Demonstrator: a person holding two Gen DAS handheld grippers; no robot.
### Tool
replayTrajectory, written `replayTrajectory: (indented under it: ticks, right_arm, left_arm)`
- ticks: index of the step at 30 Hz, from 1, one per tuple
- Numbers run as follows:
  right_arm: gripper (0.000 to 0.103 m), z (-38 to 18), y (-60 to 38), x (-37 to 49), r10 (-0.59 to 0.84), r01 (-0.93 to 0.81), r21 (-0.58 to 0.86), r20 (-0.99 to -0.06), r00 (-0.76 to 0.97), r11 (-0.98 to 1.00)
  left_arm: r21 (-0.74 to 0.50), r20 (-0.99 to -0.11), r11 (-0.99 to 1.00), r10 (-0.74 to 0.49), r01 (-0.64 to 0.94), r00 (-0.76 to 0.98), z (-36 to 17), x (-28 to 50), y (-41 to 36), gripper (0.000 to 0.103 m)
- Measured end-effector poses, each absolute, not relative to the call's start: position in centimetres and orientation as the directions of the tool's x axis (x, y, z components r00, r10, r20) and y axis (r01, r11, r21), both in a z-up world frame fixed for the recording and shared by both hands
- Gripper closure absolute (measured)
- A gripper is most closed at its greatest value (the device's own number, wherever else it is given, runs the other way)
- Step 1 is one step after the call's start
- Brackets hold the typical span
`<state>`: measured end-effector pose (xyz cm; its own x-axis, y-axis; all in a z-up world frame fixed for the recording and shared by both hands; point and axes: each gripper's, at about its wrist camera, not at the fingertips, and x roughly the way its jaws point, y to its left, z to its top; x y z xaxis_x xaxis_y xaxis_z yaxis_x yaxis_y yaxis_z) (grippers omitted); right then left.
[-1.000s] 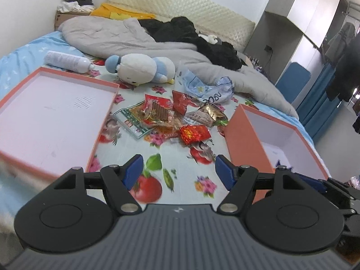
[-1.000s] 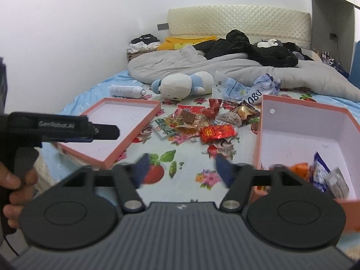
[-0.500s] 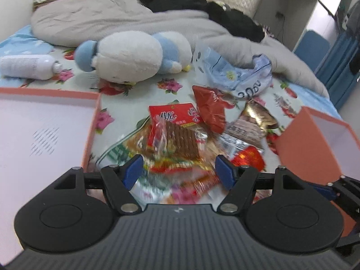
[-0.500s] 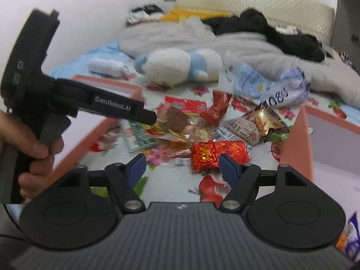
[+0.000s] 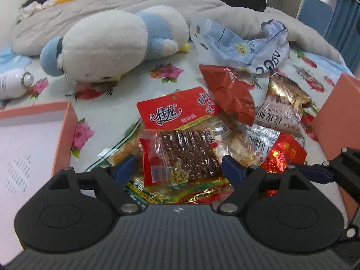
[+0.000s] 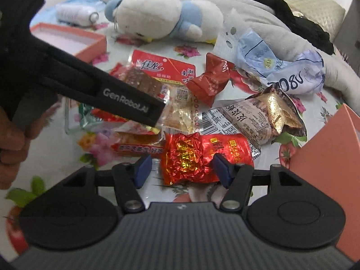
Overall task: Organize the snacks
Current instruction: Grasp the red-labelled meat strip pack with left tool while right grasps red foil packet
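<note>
While both grippers hang low over the flowered bedsheet, the step in hand looks like the reach before a pick: nothing is lifted yet. Two orange boxes flank the heap, the left box showing only bare lining in these views and the right box showing only its outer wall, so what it holds cannot be told. Behind the heap lie a plush penguin, a crumpled pale blue bag and a white bottle, none of which seems part of the job. The snacks themselves sit bunched on the sheet between the boxes. The left gripper has just been opening its jaws, and they stand released on either side of the clear packet of dark strips, which lies on top of other packets; its pads do not press it. The right gripper has just been closing its jaws around the red foil packet, which lies between the blue pads with a gap showing at the left one, so I judge it not yet grasped. Next, each must pinch only its own packet, then carry it to a box.
</note>
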<state>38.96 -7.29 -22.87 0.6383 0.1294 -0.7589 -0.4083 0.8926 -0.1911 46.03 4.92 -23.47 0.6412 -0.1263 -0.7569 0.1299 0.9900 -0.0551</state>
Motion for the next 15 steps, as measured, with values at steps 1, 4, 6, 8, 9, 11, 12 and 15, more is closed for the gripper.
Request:
replayTrajectory:
  ticks: [1,4,6,8,9,11,12,15]
  right_arm:
    - [0.047,-22.9,-7.2,39.0,0.127,-0.412,-0.197,-0.76,0.638,0.89]
    - [0.063,-22.8,-6.8,38.8,0.127,-0.416,-0.195,-0.766,0.63,0.888]
    - [0.064,-22.7,-6.6,38.6,0.116,-0.408,-0.202,-0.767,0.631,0.89]
    - [0.064,-22.6,-6.6,38.5,0.106,-0.386,-0.196,-0.765,0.635,0.901]
    - [0.064,-22.6,-6.6,38.3,0.104,-0.377,-0.193,-0.762,0.639,0.906]
    - [0.064,-22.5,-6.8,38.1,0.095,-0.361,-0.193,-0.757,0.647,0.912]
    - [0.064,-22.4,-6.8,37.8,0.088,-0.349,-0.194,-0.753,0.652,0.917]
    - [0.064,-22.2,-7.1,37.3,0.091,-0.324,-0.175,-0.743,0.663,0.93]
  left_arm:
    - [-0.051,-0.758,0.99,-0.123,0.13,0.64,-23.5,46.1,4.8,0.018]
    - [-0.055,-0.756,0.988,-0.134,0.142,0.641,-23.3,45.9,4.9,0.027]
    - [-0.062,-0.752,0.986,-0.147,0.154,0.642,-23.2,45.6,4.8,0.036]
    - [-0.08,-0.751,0.983,-0.168,0.165,0.639,-23.1,45.3,5.1,0.039]
    - [-0.092,-0.745,0.981,-0.18,0.168,0.643,-23.1,45.1,5.3,0.041]
    - [-0.128,-0.731,0.978,-0.207,0.167,0.65,-23.1,44.9,6.0,0.042]
    - [-0.146,-0.725,0.975,-0.22,0.167,0.653,-23.1,44.8,6.3,0.043]
    - [-0.198,-0.713,0.969,-0.246,0.148,0.657,-22.9,44.1,7.2,0.052]
